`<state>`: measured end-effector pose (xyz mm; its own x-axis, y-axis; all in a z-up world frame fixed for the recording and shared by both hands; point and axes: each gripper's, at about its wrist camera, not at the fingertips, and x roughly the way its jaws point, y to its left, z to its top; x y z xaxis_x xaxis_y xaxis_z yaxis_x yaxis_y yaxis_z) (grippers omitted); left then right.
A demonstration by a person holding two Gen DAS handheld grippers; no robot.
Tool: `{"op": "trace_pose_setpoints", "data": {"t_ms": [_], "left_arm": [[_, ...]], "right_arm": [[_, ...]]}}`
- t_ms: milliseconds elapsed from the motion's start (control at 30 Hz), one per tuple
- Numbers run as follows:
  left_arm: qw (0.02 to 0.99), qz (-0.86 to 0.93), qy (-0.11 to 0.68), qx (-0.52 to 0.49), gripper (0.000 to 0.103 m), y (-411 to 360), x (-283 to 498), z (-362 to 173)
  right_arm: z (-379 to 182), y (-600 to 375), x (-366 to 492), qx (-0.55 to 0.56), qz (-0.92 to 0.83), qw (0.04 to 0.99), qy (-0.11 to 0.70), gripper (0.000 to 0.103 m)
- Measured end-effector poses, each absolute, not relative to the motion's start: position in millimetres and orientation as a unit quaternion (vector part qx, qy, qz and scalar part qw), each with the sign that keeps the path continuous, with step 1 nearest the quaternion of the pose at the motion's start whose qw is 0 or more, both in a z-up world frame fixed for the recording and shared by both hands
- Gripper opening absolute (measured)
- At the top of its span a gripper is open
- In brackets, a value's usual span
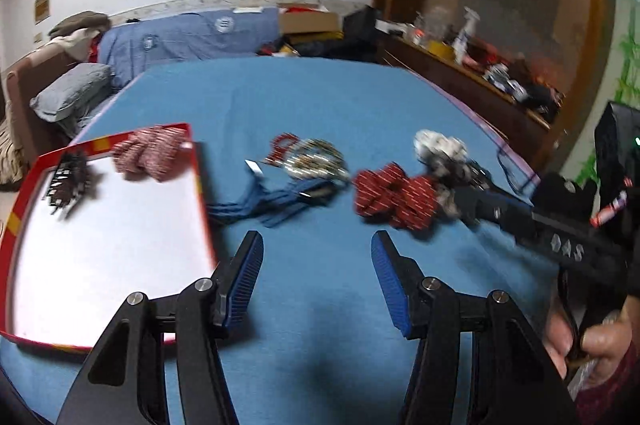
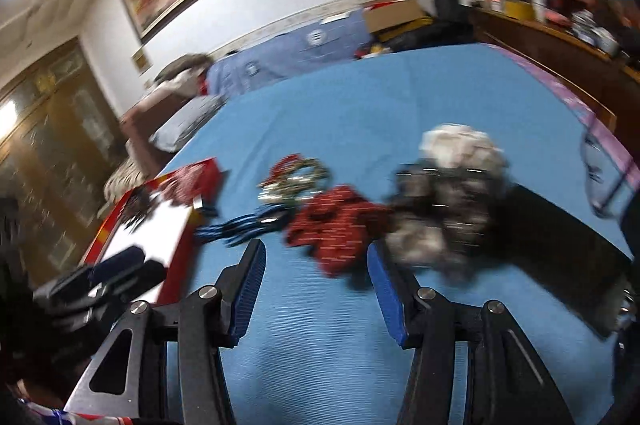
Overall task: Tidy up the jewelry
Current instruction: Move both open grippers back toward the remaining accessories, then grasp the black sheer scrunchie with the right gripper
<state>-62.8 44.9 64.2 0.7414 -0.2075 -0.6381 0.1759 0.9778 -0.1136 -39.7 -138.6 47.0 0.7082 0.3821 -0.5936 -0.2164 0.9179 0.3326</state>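
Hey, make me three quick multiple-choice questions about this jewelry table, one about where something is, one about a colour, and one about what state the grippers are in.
1. Where does the black toothed hair claw lie?
A. inside the red-rimmed white tray
B. on the blue tablecloth
C. between gripper fingers

2. What colour is the patterned fabric bow lying on the cloth right of the bead bracelets?
A. green
B. red
C. yellow

3. How do the jaws of the left hand-held gripper stand?
A. shut on a bracelet
B. shut with nothing in them
C. open, holding nothing

Answers: 1 A, the claw sits on the tray's white floor near its far corner. 2 B, it is red with light markings. 3 C, bare blue cloth shows between its spread blue pads.
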Motion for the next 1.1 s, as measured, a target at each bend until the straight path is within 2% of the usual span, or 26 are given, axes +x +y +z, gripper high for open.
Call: {"op": "trace_pose_setpoints", "data": {"t_ms": [333, 433, 633, 767, 1100], "left_arm": [[0.928, -0.106, 0.356, 0.003, 0.056, 14.3, -68.1, 61.3], [0.927, -0.107, 0.361, 0.001, 0.056, 12.6, -66.2, 61.7], [0.922, -0.112, 0.371, -0.002, 0.056, 3.4, -60.2, 60.9], [0.921, -0.117, 0.371, 0.010, 0.057, -2.8, -61.5, 60.7], [0.921, -0.119, 0.371, 0.000, 0.058, 2.6, -60.6, 62.2]], "right_arm": [[44.6, -203.5, -10.7, 0.125, 0.049, 0.934, 0.330, 0.061], [36.4, -215.9, -7.3, 0.160, 0.058, 0.931, 0.324, 0.061], [32.0, -216.7, -1.2, 0.178, 0.075, 0.921, 0.337, 0.063], [29.3, -210.5, 0.3, 0.168, 0.073, 0.920, 0.347, 0.069], [18.9, -199.6, 9.9, 0.136, 0.057, 0.916, 0.373, 0.069]]}}
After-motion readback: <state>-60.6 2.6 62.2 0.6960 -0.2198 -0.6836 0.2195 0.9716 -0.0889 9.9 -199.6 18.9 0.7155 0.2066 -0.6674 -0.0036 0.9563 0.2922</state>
